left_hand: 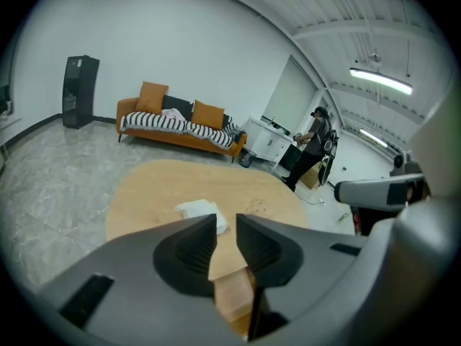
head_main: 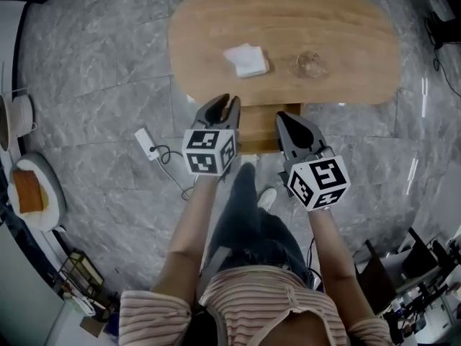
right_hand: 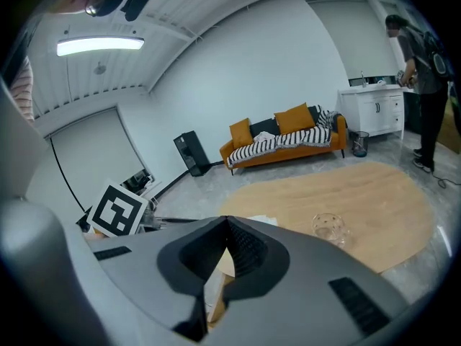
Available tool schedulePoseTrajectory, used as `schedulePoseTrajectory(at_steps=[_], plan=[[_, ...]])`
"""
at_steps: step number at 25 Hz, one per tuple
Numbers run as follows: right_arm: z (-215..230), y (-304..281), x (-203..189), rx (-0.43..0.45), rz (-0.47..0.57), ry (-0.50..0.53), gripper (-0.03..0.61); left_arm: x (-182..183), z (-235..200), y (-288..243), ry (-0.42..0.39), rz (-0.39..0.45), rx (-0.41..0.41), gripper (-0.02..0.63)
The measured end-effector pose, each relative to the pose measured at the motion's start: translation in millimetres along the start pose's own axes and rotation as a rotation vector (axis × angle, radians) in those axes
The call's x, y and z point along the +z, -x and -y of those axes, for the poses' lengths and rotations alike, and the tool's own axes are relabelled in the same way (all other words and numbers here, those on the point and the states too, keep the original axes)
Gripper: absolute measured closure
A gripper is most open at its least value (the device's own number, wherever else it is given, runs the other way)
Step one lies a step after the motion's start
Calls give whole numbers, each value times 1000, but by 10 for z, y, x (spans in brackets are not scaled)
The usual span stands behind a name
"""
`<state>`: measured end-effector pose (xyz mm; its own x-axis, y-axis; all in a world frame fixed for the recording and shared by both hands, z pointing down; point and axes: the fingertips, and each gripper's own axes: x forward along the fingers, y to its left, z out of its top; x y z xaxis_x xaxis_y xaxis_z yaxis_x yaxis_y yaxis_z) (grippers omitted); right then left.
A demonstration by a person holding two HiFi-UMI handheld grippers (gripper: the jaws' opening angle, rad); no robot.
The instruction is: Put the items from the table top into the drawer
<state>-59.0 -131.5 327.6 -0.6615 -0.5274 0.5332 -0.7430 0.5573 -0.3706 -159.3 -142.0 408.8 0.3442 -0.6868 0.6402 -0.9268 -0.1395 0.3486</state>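
Observation:
A folded white cloth (head_main: 247,60) and a clear glass (head_main: 310,65) lie on the oval wooden table (head_main: 346,27). A wooden drawer box (head_main: 258,130) juts out under the table's near edge. My left gripper (head_main: 222,102) hovers at the drawer's left corner, its jaws a small gap apart with nothing between them. My right gripper (head_main: 283,118) hangs over the drawer's right side, its tips touching and empty. In the left gripper view the left gripper (left_hand: 226,223) points at the cloth (left_hand: 200,210). In the right gripper view the right gripper (right_hand: 227,222) has the glass (right_hand: 328,226) to its right.
A white power strip (head_main: 147,143) with a cable lies on the stone floor at left. A round stand with an orange thing (head_main: 30,192) sits at the far left. An orange sofa (left_hand: 180,121) and a person (left_hand: 314,141) by a white cabinet stand beyond the table.

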Motion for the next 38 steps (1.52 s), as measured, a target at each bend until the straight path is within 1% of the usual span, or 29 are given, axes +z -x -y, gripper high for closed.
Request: schedulePoseTrajectory(at_steps=[7, 14, 20, 24, 28, 33, 38], plan=[[138, -423, -77, -4, -43, -17, 578, -119, -295, -527, 13, -67, 16, 511], [218, -736, -198, -4, -83, -22, 578, -335, -584, -985, 44, -126, 40, 494], [291, -869, -308, -7, -109, -36, 578, -546, -690, -1370, 60, -181, 48, 482], [326, -907, -357, -12, -116, -45, 578, -618, -722, -1579, 63, -192, 68, 480], [346, -959, -406, -16, -127, -53, 578, -652, -762, -1725, 95, -200, 78, 482], [392, -1076, -488, -24, -145, -50, 578, -667, -815, -1798, 102, -210, 99, 482], [462, -1190, -559, -37, -165, -49, 578, -675, -819, -1813, 111, -199, 112, 492]])
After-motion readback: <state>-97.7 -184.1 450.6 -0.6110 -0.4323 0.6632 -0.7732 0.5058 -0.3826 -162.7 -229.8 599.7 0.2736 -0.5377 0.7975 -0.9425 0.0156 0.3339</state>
